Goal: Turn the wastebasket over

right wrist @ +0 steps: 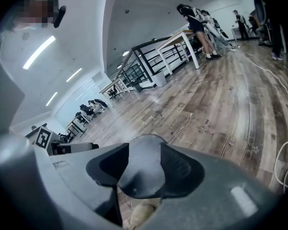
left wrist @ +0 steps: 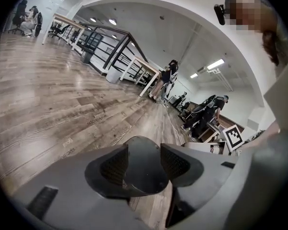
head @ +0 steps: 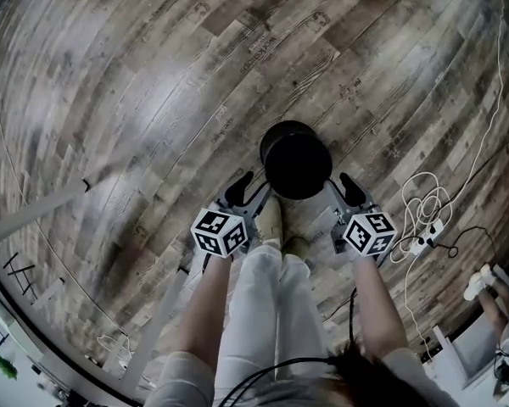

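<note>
A round black wastebasket (head: 295,161) stands on the wooden floor just in front of the person's feet. My left gripper (head: 242,185) is low at its left side and my right gripper (head: 349,185) low at its right side, fingertips close to the wall with a sliver of floor showing between. In the left gripper view the dark basket (left wrist: 140,150) fills the gap between the parted jaws of the left gripper (left wrist: 143,166). The right gripper view shows the basket (right wrist: 144,152) the same way, between the spread jaws of the right gripper (right wrist: 145,167). Neither pair of pads visibly presses on it.
A coil of white cable (head: 424,202) and a power strip (head: 426,237) lie on the floor to the right. A pale shoe (head: 271,219) stands right behind the basket. A white beam (head: 34,212) slants at the left. Desks and people stand far off (left wrist: 167,80).
</note>
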`<action>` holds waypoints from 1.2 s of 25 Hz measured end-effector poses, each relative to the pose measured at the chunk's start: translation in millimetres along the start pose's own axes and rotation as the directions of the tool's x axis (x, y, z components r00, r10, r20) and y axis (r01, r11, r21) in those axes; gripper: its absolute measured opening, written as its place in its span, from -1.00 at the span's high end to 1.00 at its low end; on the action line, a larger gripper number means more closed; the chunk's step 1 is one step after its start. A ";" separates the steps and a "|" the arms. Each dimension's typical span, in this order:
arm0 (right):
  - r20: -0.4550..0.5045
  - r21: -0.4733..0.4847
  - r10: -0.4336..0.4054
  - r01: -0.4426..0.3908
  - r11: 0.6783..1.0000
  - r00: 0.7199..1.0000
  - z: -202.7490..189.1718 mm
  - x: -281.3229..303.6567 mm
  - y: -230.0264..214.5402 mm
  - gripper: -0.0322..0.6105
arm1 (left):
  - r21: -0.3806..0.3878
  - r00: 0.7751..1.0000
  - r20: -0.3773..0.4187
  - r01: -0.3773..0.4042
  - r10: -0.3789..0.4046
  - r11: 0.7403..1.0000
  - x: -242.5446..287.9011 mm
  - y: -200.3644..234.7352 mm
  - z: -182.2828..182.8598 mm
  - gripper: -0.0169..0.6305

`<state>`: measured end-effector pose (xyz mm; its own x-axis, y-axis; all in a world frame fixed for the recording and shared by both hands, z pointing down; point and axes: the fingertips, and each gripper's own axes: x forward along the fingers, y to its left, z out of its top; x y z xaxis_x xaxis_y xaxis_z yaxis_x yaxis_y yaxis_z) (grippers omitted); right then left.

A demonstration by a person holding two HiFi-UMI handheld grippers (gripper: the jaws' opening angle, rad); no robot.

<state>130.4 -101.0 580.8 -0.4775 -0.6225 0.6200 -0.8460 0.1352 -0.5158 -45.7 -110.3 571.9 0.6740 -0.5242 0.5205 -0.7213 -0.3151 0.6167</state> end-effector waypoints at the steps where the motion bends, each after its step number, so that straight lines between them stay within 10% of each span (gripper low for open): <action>1: 0.003 0.010 -0.005 0.005 1.000 1.000 -0.8 6.0 -5.6 0.27 | -0.004 1.000 -0.008 0.001 -0.001 1.000 6.5 6.3 -2.7 0.30; 18: -0.115 0.081 0.040 -0.030 0.996 0.993 -32.8 86.6 -58.5 0.16 | -0.030 0.979 -0.202 0.014 -0.020 0.999 94.7 56.6 -50.0 0.24; 30: -0.020 0.152 0.005 -0.002 0.988 1.000 -23.1 87.6 -63.9 0.49 | -0.044 0.988 -0.151 -0.002 -0.005 0.999 102.1 62.1 -32.4 0.30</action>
<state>137.2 -146.4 681.7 -0.4862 -0.6063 0.6293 -0.7994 0.0177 -0.6006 -16.5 -157.7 682.5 0.6940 -0.3968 0.6008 -0.7147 -0.2788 0.6414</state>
